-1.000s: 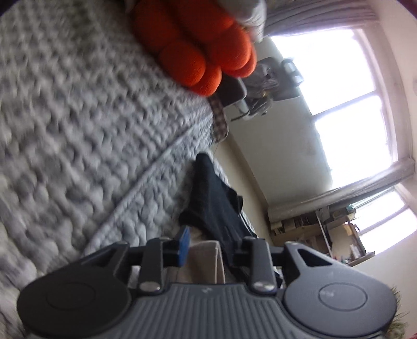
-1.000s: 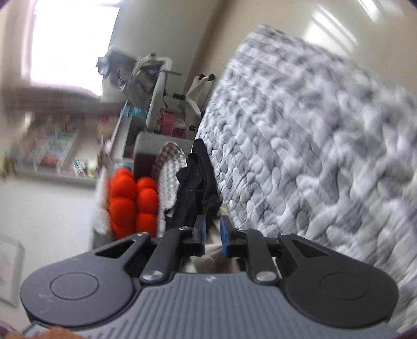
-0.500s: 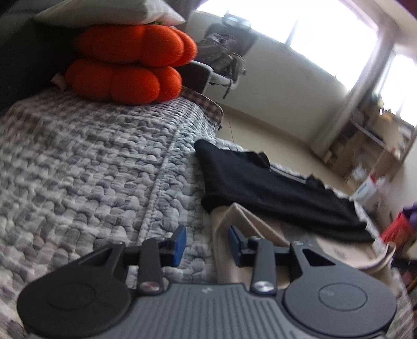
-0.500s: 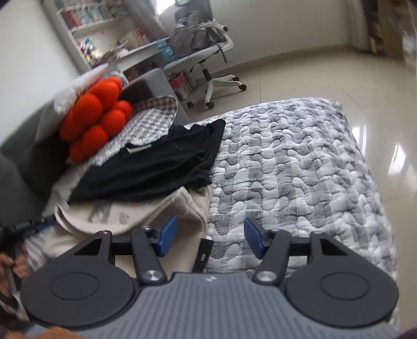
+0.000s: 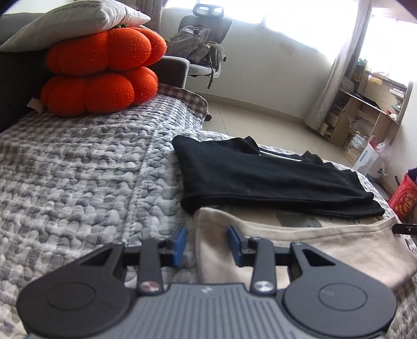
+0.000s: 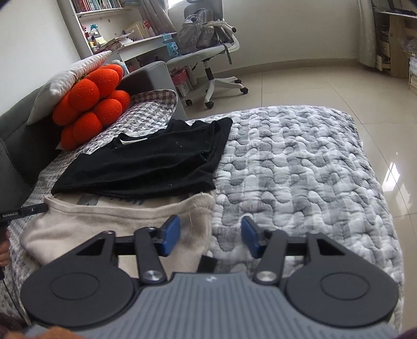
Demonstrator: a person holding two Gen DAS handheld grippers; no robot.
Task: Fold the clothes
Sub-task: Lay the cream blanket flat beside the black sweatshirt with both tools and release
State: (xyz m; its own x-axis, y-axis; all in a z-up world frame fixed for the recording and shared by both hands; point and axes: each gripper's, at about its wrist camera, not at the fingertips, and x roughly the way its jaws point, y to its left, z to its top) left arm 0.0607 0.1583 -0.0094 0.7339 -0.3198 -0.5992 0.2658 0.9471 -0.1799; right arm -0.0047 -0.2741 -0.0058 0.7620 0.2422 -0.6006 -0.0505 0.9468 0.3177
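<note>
A beige garment [image 5: 299,247] lies flat on the grey quilt [image 5: 78,169], with a folded black garment [image 5: 260,177] lying over its far edge. My left gripper [image 5: 207,242] straddles the beige garment's left corner; its jaws are closing, and a gap still shows at both pads. In the right wrist view the beige garment [image 6: 104,221] and the black garment [image 6: 146,167] sit to the left. My right gripper [image 6: 211,238] straddles the beige right corner, jaws closing but wide apart, with the pads off the cloth.
Two orange pumpkin cushions [image 5: 101,70] under a white pillow [image 5: 75,20] stand at the head of the quilt. An office chair [image 6: 208,52] with a backpack, shelves and tiled floor [image 6: 325,83] lie beyond. The quilt's edge drops off at the right [image 6: 378,182]. A red bag [image 5: 404,200] stands on the floor.
Both views have rolled from steeply tilted to level. The right jaws went from nearly shut to wide apart. The beige garment now lies spread on the quilt.
</note>
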